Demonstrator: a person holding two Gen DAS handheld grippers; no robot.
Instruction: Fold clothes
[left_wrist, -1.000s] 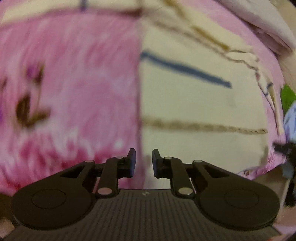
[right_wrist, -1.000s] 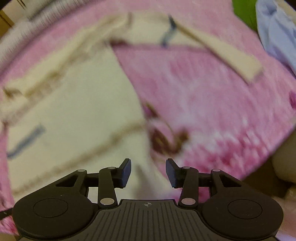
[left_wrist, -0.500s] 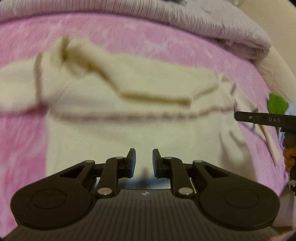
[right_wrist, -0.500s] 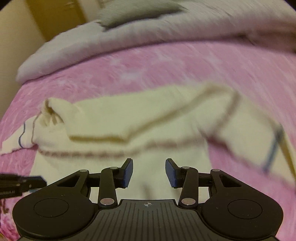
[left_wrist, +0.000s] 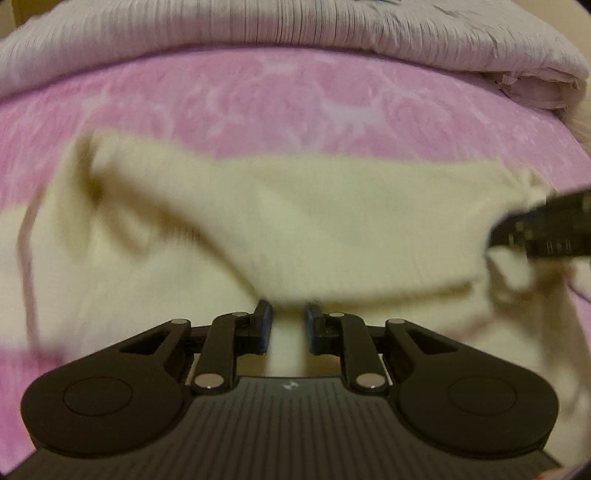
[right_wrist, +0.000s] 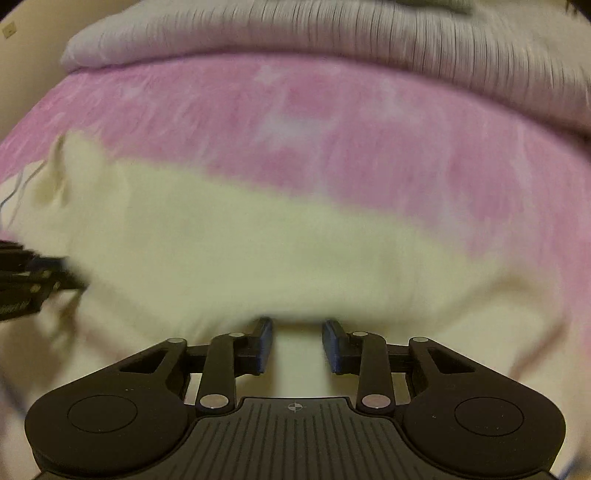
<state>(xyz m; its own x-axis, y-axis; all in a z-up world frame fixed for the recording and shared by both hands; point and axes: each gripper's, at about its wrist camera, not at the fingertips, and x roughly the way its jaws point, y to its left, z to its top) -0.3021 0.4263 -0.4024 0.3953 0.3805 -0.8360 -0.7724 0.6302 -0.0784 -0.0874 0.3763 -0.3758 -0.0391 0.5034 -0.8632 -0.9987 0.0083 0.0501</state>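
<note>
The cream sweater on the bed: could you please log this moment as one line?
sweater: spread on pink blanket | left gripper: open, at sweater fold | right gripper: open, jaws just narrowed, nothing clamped

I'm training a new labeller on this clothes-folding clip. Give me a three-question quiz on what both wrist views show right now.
1. True or false: the cream garment lies on a pink bedspread.
2. What lies along the far edge of the bed: A a grey ribbed blanket, B a green towel, C a wooden tray?
3. Is cloth clamped in the left tool or right tool?

Key: 1 true. 2 A. 3 Neither; both gaps stand open above the garment.
</note>
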